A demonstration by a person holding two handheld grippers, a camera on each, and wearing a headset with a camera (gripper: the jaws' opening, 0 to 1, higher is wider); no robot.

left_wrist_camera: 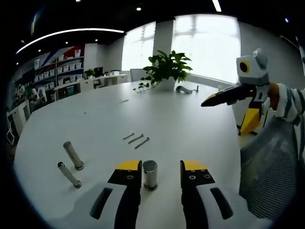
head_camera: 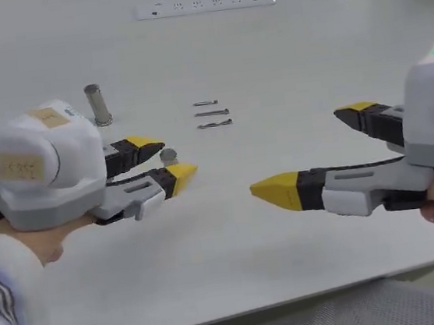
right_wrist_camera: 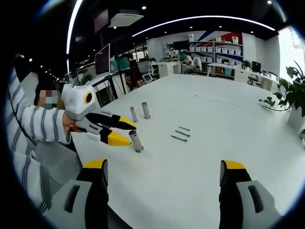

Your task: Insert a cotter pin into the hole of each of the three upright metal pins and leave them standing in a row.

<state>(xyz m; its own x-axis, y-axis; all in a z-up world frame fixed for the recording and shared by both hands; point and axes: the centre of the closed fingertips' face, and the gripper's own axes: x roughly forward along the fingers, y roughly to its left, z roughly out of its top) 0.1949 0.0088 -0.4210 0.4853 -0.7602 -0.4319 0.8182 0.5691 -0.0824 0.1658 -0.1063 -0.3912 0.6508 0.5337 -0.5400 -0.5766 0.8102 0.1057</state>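
I'm looking down on a wide white table (head_camera: 292,60). Three cotter pins (head_camera: 212,113) lie side by side near its middle. Two metal pins (left_wrist_camera: 74,155) stand close together, with a third pin (left_wrist_camera: 150,174) upright apart from them. A power strip (head_camera: 205,4) and a potted plant (left_wrist_camera: 164,71) sit toward the far edge.

Head view looks forward and down, close above the left gripper (head_camera: 175,155) and right gripper (head_camera: 296,152); each gripper view looks low along its jaws across the white table (left_wrist_camera: 190,124), roughly toward the other, all sharing the cotter pins (head_camera: 213,113) and apparently one upright metal pin (left_wrist_camera: 150,174).
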